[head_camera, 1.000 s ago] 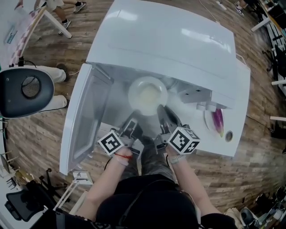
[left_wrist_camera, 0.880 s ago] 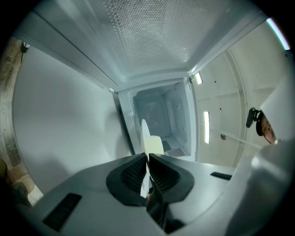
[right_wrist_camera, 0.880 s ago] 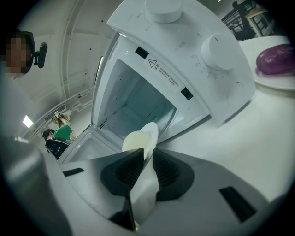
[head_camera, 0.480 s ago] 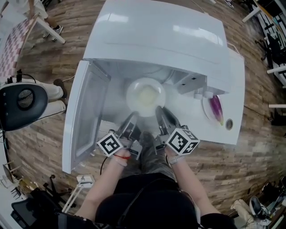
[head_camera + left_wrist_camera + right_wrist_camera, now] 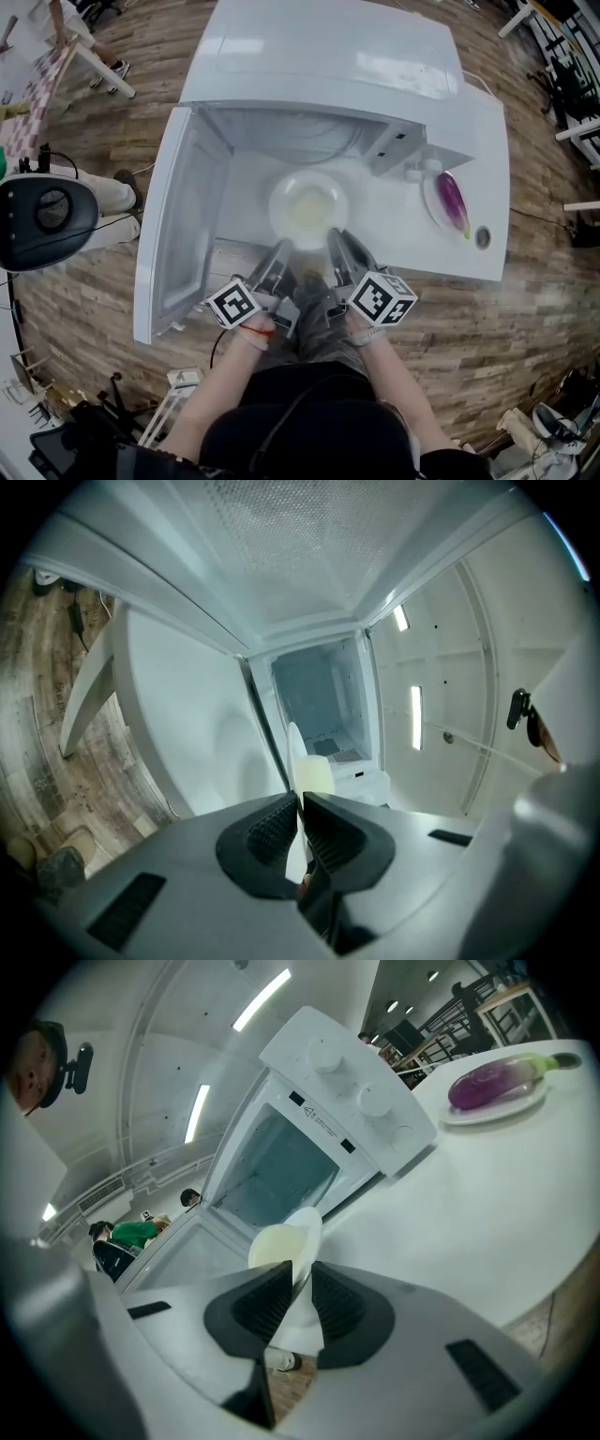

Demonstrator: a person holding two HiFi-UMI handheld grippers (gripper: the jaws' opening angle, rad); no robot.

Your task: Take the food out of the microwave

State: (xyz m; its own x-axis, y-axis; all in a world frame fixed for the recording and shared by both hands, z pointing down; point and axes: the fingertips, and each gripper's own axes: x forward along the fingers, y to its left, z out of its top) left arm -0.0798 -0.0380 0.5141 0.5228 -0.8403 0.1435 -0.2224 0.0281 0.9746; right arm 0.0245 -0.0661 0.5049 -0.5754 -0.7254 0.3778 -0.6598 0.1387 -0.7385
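At the mouth of the open microwave, left tool and right tool each pinch the rim of the plate. Its food looks nearly out; set-down is left to do.

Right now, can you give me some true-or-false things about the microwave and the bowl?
1. The microwave door is open. True.
2. Only the left hand-held gripper holds the bowl. False: the right hand-held gripper pinches its rim too.
3. An eggplant lies on a plate beside the microwave. True.
4. The bowl is empty. False: pale yellow food is in it.
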